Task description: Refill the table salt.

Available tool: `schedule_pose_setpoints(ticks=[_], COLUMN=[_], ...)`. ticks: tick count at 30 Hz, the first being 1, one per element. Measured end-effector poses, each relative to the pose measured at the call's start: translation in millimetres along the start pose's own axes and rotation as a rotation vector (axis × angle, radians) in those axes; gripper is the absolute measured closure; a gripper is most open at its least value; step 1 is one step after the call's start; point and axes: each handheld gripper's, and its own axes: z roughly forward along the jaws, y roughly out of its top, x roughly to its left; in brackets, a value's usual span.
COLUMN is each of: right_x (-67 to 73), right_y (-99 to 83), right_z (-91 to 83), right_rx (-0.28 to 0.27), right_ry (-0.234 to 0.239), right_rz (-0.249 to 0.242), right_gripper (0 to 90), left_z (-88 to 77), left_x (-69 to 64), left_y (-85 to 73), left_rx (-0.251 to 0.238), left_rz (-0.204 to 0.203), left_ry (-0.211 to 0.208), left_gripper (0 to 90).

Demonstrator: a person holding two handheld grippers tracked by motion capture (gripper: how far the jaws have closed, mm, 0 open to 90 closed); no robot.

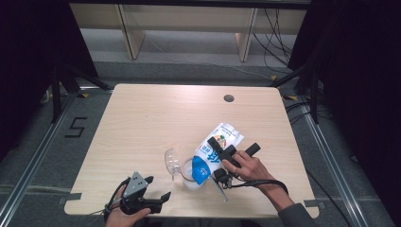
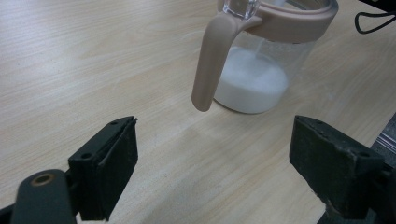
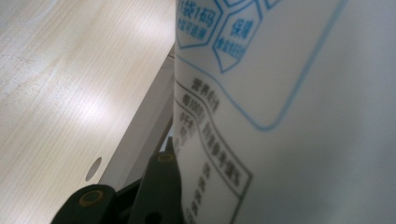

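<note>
A white and blue milk pack (image 1: 222, 137) is tipped with its blue end down over a clear jug (image 1: 189, 178). My right gripper (image 1: 222, 152) is shut on the pack's middle. In the right gripper view the printed pack (image 3: 289, 116) presses against one black finger (image 3: 159, 186). The jug (image 2: 254, 70) has a beige rim and handle (image 2: 210, 65), and white milk (image 2: 252, 86) lies in its bottom. Its clear lid (image 1: 171, 160) is flipped back to the left. My left gripper (image 1: 158, 187) rests open near the table's front edge; in its own view the gripper (image 2: 212, 168) faces the handle, apart from it.
The light wooden table (image 1: 151, 118) has a round cable hole (image 1: 229, 98) at the back right. Black cables trail from both grippers. Beyond the table's edges are a grey floor, metal rails and dark curtains at both sides.
</note>
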Motion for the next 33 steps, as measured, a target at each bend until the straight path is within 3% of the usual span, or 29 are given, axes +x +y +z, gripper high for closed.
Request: schedule_pose_setpoints(ticks=[33], right_x=[0.0], right_y=[0.2], right_z=[0.7], right_rx=[-0.009], right_ry=[-0.003], right_rz=[0.003], right_gripper=[75.6], left_z=[-0.1], left_x=[0.2], left_y=[0.1], left_rx=[0.000], left_rz=[-0.001], left_ry=[0.001], left_gripper=[15.0])
